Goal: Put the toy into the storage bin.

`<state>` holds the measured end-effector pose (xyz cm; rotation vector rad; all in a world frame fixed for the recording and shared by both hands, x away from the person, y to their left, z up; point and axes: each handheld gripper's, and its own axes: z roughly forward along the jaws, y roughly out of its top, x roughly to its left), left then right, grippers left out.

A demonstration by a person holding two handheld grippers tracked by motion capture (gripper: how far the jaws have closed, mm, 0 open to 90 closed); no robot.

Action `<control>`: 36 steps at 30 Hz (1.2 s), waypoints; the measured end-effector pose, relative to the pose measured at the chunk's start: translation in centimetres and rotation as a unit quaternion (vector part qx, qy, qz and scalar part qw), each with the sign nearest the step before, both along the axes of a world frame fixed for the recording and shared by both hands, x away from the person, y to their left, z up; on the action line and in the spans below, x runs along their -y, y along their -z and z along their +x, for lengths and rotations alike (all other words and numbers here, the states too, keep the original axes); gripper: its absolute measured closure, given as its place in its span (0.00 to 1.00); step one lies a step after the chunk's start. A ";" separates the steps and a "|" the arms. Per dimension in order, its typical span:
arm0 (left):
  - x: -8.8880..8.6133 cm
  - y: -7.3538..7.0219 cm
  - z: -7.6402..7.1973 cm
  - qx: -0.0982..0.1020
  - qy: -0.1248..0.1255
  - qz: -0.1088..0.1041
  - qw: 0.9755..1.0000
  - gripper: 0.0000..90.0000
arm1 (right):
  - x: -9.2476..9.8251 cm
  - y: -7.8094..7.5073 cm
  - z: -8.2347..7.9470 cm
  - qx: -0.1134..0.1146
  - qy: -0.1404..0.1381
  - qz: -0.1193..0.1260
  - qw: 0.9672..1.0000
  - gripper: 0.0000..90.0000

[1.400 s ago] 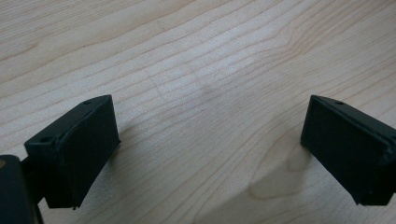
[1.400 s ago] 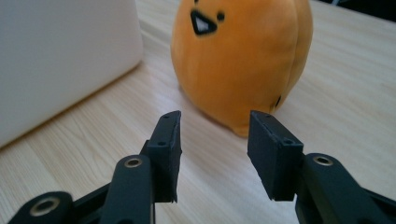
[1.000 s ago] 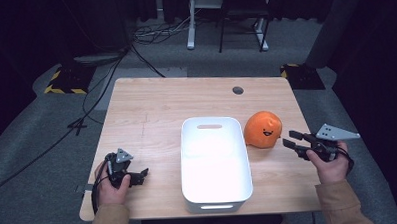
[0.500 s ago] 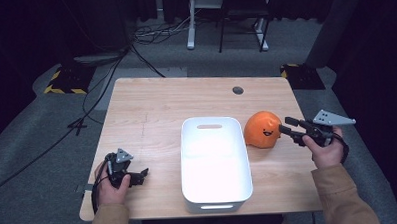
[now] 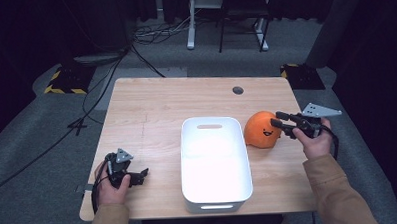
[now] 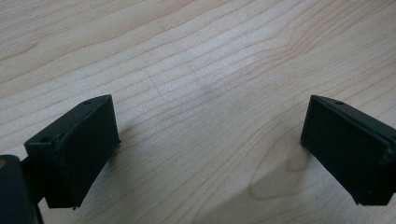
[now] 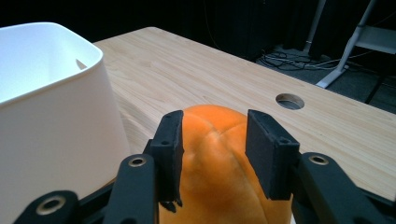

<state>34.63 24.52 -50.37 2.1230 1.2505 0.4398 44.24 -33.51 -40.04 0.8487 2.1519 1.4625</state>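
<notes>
Orange soft toy sitting just ahead of the right hand-held gripper.
Its jaws, just closing, are standing narrow and not gripping; the left hand-held gripper is resting wide.

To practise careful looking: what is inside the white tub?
The white tub shows a bare white floor with nothing in it. In the right gripper view, its near wall hides most of the inside.

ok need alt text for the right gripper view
The right tongs straddle the top of an orange pumpkin-shaped plush toy on a wooden table. A white bin stands beside it at left.
</notes>
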 end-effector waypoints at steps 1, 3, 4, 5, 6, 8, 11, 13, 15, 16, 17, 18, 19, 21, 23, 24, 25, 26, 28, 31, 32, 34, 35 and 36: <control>0.0 0.0 0.0 0.000 0.001 0.001 1.000 0.05 | -0.2 0.2 0.4 -0.002 -0.001 -0.007 1.000 0.66; 0.0 0.0 0.0 0.000 0.000 0.000 1.000 0.05 | -0.3 0.4 0.6 -0.003 -0.001 -0.014 1.000 0.68; 0.0 0.0 0.0 0.000 0.000 0.000 1.000 0.05 | -0.4 0.6 0.7 -0.007 -0.001 -0.021 1.000 0.71; 0.0 0.0 0.0 0.000 0.000 0.000 1.000 0.05 | -0.6 0.8 0.9 -0.013 -0.014 -0.022 1.000 0.81; 0.0 0.0 0.0 0.000 0.001 0.001 1.000 0.05 | -0.6 0.8 0.9 -0.013 -0.014 -0.022 1.000 0.81; 0.0 0.0 0.0 0.000 0.000 0.000 1.000 0.05 | -0.7 0.7 0.9 -0.014 -0.017 -0.029 0.999 0.89; 0.0 0.0 0.0 0.000 0.000 0.000 1.000 0.05 | -0.8 0.0 0.6 -0.012 -0.024 -0.038 0.999 0.92; 0.0 0.0 0.0 0.000 0.001 0.001 1.000 0.05 | -0.7 -0.7 0.2 -0.005 -0.041 -0.041 0.998 0.93; 0.0 0.0 0.0 0.000 0.000 0.000 1.000 0.05 | -0.5 -1.1 -0.1 -0.004 -0.049 -0.041 0.998 0.93; 0.0 0.0 0.0 0.000 0.000 0.000 1.000 0.05 | -0.5 -1.1 -0.1 -0.004 -0.049 -0.041 0.998 0.93; 0.0 0.0 0.0 0.000 0.000 0.000 1.000 0.05 | -0.5 -1.3 -0.2 -0.003 -0.053 -0.041 0.998 0.93; 0.0 0.0 0.0 0.000 0.000 0.000 1.000 0.05 | -0.4 -1.6 -0.5 -0.001 -0.058 -0.039 0.998 0.93; 0.0 0.0 0.0 0.000 0.001 0.001 1.000 0.05 | -0.3 -1.9 -0.7 -0.002 -0.062 -0.037 0.997 0.93; 0.0 0.0 0.0 0.000 0.001 0.001 1.000 0.05 | 0.1 -2.6 -1.4 0.006 -0.072 -0.022 0.997 0.93; 0.0 0.0 0.0 0.000 0.000 0.000 1.000 0.05 | 0.3 -2.8 -1.6 0.009 -0.075 -0.017 0.997 0.93; 0.0 0.0 0.0 0.000 0.000 0.000 1.000 0.05 | 0.7 -3.4 -2.0 0.013 -0.083 -0.010 0.996 0.93; 0.0 0.0 0.0 0.000 0.001 0.001 1.000 0.05 | 0.8 -3.6 -2.1 0.012 -0.085 -0.010 0.996 0.93; 0.0 0.0 0.0 0.000 0.001 0.001 1.000 0.05 | 0.8 -3.6 -2.1 0.012 -0.085 -0.010 0.996 0.93; 0.0 0.0 0.0 0.000 0.001 0.001 1.000 0.05 | 1.0 -4.6 -2.5 0.016 -0.106 -0.011 0.994 0.93; 0.0 0.0 0.0 0.000 0.001 0.001 1.000 0.05 | 1.1 -5.5 -3.0 0.022 -0.124 -0.009 0.992 0.93; 0.0 0.0 0.0 0.000 0.001 0.001 1.000 0.05 | 1.1 -5.5 -3.0 0.022 -0.124 -0.009 0.992 0.93; 0.0 0.0 0.0 0.000 0.001 0.001 1.000 0.05 | 1.1 -6.1 -3.3 0.024 -0.137 -0.005 0.990 0.93; 0.0 0.0 0.0 0.000 0.001 0.001 1.000 0.05 | 1.0 -6.7 -3.6 0.023 -0.146 -0.004 0.989 0.93; 0.0 0.0 0.0 0.000 0.001 0.001 1.000 0.05 | 1.0 -6.7 -3.6 0.023 -0.146 -0.004 0.989 0.93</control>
